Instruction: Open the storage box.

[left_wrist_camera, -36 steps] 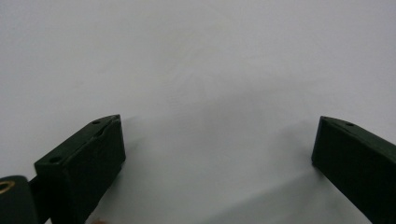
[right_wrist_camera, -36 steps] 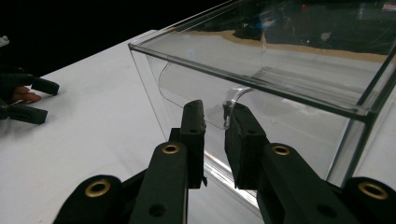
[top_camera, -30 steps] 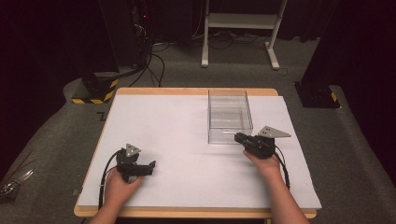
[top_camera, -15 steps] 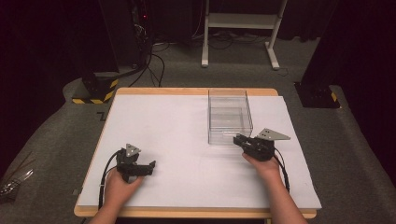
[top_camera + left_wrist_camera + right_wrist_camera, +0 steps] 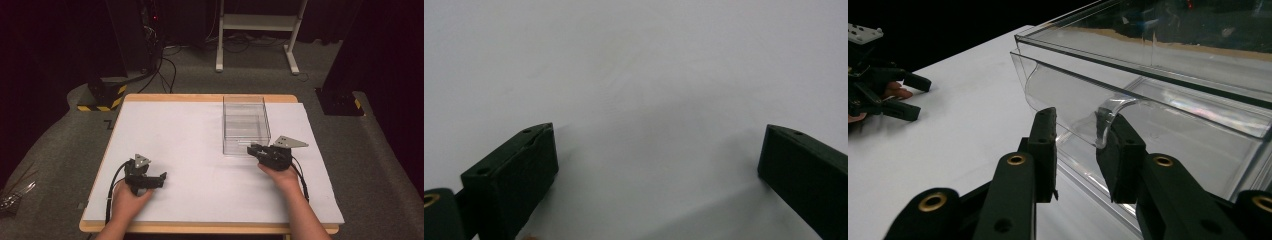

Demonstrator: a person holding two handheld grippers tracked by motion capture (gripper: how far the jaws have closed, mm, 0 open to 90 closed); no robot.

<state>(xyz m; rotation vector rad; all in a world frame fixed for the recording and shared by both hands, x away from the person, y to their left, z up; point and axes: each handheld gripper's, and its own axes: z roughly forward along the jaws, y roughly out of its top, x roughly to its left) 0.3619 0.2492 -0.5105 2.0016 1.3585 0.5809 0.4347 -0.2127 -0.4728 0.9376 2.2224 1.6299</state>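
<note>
Now right gripper (image 5: pixel 1075 132): jaws just opening, astride curved handle (image 5: pixel 1113 111) of clear plastic rectangular box (image 5: pixel 244 122), not gripping. Left gripper (image 5: pixel 656 165) wide open, empty, over white desk (image 5: pixel 190 130).

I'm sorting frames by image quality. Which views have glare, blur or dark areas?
High view: room beyond the table dark, white surface evenly lit. Left gripper view: the jaws soft-edged, faint shadows on white. Right gripper view: glare streaks on the clear plastic drawer, black background.
</note>
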